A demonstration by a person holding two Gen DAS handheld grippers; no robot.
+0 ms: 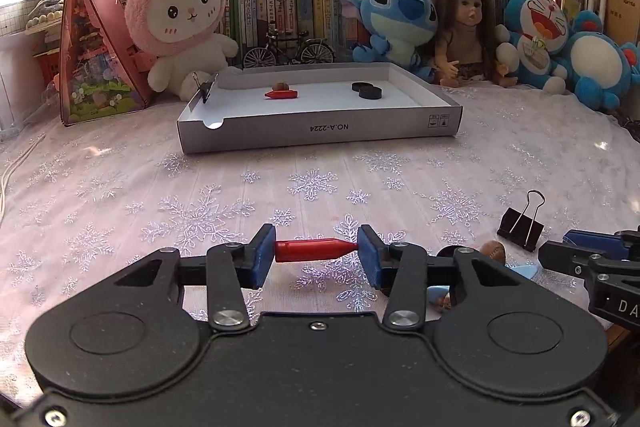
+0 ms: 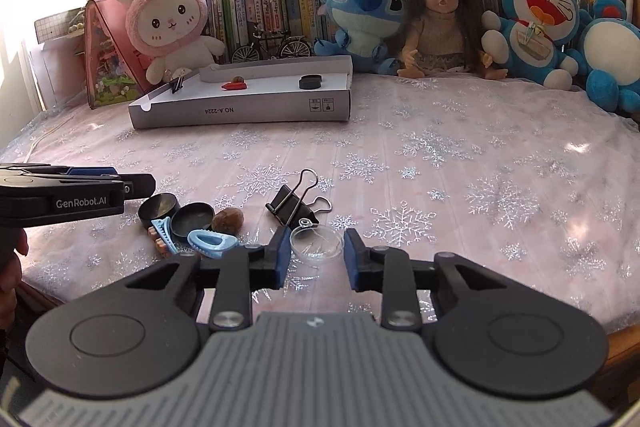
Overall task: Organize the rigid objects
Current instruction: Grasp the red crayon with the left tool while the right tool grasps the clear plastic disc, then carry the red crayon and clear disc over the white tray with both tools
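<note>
My left gripper (image 1: 316,251) is shut on a red bullet-shaped piece (image 1: 314,251), held end to end above the cloth. It shows from the side in the right wrist view (image 2: 136,185). My right gripper (image 2: 316,257) is open, its jaws either side of a clear round disc (image 2: 317,241) on the cloth. Left of it lie a black binder clip (image 2: 294,201), a walnut (image 2: 228,219), two black round lids (image 2: 192,219), and blue hair clips (image 2: 210,243). The white box tray (image 1: 320,131) holds a red piece (image 1: 281,93), a walnut (image 1: 281,85) and black discs (image 1: 366,89).
Plush toys, a doll (image 2: 438,23), a model bicycle (image 1: 288,49) and books line the back. A pink triangular toy house (image 1: 96,55) stands at the left. A binder clip (image 1: 206,89) is fixed on the tray's left wall. A white cord (image 1: 16,167) lies at the far left.
</note>
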